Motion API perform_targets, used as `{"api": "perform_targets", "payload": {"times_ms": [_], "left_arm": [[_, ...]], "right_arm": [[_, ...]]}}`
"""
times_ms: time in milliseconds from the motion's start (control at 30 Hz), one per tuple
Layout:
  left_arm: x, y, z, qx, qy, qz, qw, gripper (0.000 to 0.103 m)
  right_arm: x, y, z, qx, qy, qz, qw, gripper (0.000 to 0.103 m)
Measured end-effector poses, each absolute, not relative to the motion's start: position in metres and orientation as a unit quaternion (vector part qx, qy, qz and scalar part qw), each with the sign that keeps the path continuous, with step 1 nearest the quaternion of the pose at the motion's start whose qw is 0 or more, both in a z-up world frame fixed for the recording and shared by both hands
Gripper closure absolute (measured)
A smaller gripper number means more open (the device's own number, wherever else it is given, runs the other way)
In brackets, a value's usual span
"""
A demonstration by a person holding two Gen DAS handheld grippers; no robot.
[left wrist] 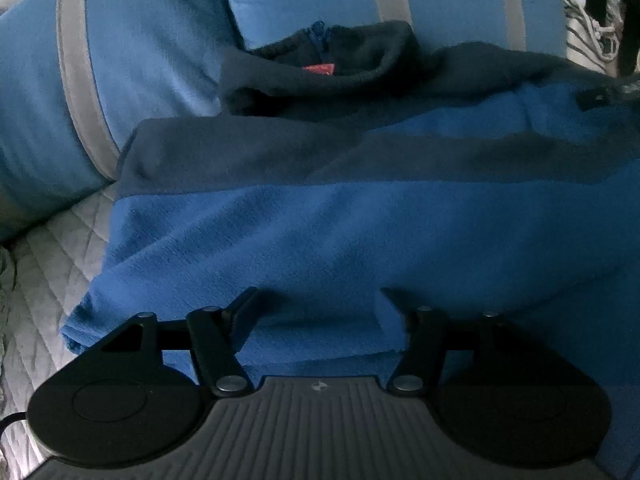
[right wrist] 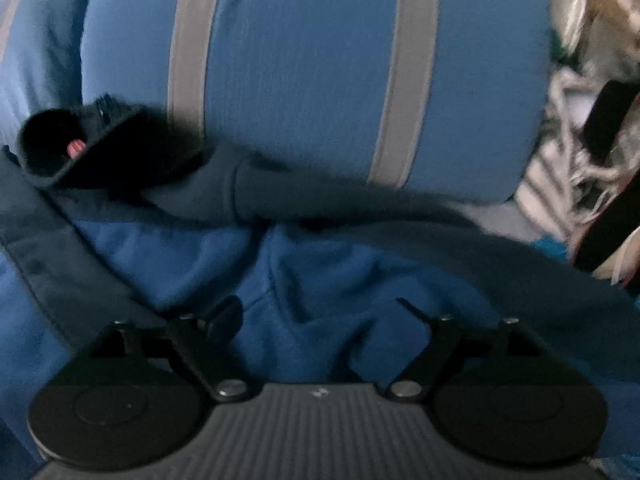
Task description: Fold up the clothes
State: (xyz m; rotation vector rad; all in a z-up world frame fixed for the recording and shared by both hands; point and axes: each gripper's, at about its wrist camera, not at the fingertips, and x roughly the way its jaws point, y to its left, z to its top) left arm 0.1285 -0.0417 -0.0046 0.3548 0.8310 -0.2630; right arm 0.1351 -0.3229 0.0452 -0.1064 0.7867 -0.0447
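Two shades of blue made up the fleece top [left wrist: 320,232]: a bright royal body crossed by a navy band, with a navy collar [left wrist: 320,76] standing up at its far end. The collar showed a short zip and a small red label inside. Taking that collar as the landmark, the garment spread from it toward both cameras, lying on a pale quilted bedcover [left wrist: 44,280] that showed to the left of the collar and nearer the camera. Behind the collar stood blue pillows with grey stripes [right wrist: 312,80], and off to the collar's right lay a heap of striped cloth and dark straps [right wrist: 580,152].

In the left wrist view the left gripper [left wrist: 318,300] sat at the hem end, opposite the collar, its fingers spread wide with only bright blue fabric between them and nothing pinched. In the right wrist view the right gripper [right wrist: 316,312] was over rumpled cloth to the right of the collar and nearer the camera, jaws likewise wide apart and gripping nothing; this view was blurred, so whether the tips touched the fleece could not be told.

As for handling, the fleece looked thick, soft and limp, probably light, and grippy rather than slick. It would likely sag and drape when lifted, so a hold on a doubled edge seemed soundest: the hem corner near the left gripper, and the shoulder seam or sleeve by the collar for the right.
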Motion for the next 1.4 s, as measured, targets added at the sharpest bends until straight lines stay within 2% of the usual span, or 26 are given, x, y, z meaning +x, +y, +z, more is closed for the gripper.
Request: {"api": "perform_targets", "payload": {"times_ms": [100, 267, 367, 433, 500, 567, 667, 767, 800, 833, 900, 1000, 1133, 1267, 1400], "left_arm": [[0.128, -0.037, 0.0, 0.154, 0.395, -0.122, 0.898, 0.041], [0.13, -0.035, 0.009, 0.137, 0.384, -0.114, 0.906, 0.04], [0.13, -0.037, 0.013, 0.137, 0.379, -0.11, 0.908, 0.04], [0.13, -0.038, 0.015, 0.137, 0.376, -0.112, 0.91, 0.04], [0.13, -0.04, 0.015, 0.14, 0.374, -0.114, 0.91, 0.04], [0.13, -0.041, 0.015, 0.144, 0.373, -0.116, 0.909, 0.04], [0.13, -0.041, 0.015, 0.145, 0.37, -0.116, 0.91, 0.04], [0.13, -0.04, 0.015, 0.145, 0.367, -0.112, 0.912, 0.04], [0.13, -0.039, 0.016, 0.143, 0.367, -0.111, 0.913, 0.04], [0.13, -0.039, 0.016, 0.141, 0.366, -0.11, 0.913, 0.04], [0.129, -0.038, 0.016, 0.139, 0.366, -0.107, 0.914, 0.04], [0.128, -0.037, 0.017, 0.137, 0.366, -0.106, 0.915, 0.04], [0.125, -0.037, 0.02, 0.135, 0.362, -0.107, 0.916, 0.04], [0.123, -0.037, 0.025, 0.129, 0.357, -0.105, 0.919, 0.04], [0.122, -0.038, 0.03, 0.119, 0.354, -0.108, 0.921, 0.04]], "right_arm": [[0.119, -0.333, 0.059, -0.04, 0.36, -0.026, 0.932, 0.011], [0.102, -0.348, 0.066, 0.04, 0.38, 0.031, 0.924, 0.014], [0.09, -0.344, 0.066, 0.036, 0.392, 0.066, 0.917, 0.03], [0.084, -0.336, 0.062, 0.006, 0.404, 0.077, 0.912, 0.054], [0.085, -0.331, 0.05, -0.022, 0.431, 0.074, 0.899, 0.064], [0.084, -0.324, 0.035, -0.068, 0.451, 0.066, 0.887, 0.066], [0.083, -0.311, 0.015, -0.138, 0.45, 0.057, 0.88, 0.064], [0.082, -0.314, 0.025, -0.127, 0.442, 0.051, 0.887, 0.06], [0.081, -0.322, 0.034, -0.109, 0.425, 0.026, 0.898, 0.052], [0.079, -0.331, 0.043, -0.091, 0.408, 0.0, 0.908, 0.034], [0.075, -0.35, 0.057, -0.066, 0.369, -0.074, 0.924, 0.018], [0.068, -0.384, 0.074, -0.045, 0.3, -0.215, 0.928, 0.017], [0.064, -0.442, 0.08, -0.051, 0.242, -0.395, 0.885, 0.014], [0.055, -0.504, 0.073, -0.021, 0.241, -0.493, 0.836, 0.014], [0.048, -0.545, 0.054, -0.046, 0.257, -0.537, 0.802, 0.015]]}}
